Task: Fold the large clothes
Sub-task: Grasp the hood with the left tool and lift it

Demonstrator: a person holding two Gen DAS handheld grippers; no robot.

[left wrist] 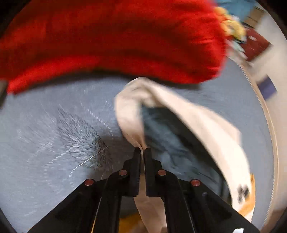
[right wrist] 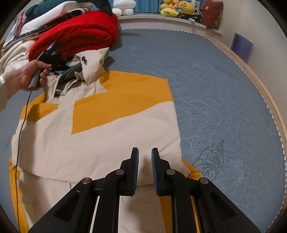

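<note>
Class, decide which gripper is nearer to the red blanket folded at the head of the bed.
Left. The left gripper, clamped on the jacket's collar, sits just below the red blanket. The right gripper hovers open over the jacket's lower body, farther away.

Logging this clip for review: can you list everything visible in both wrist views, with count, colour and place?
jacket: 1, beige and orange, spread on the bed
hood: 1, beige with grey lining, lifted
red blanket: 1, folded, far left of the bed
bed cover: 1, grey-blue quilted
plush toys: several, mostly yellow, far ledge
clothes pile: mixed colours, far left corner
left claw: shut on the hood edge
right claw: open above the jacket hem
left hand: grips the left claw's handle
</note>
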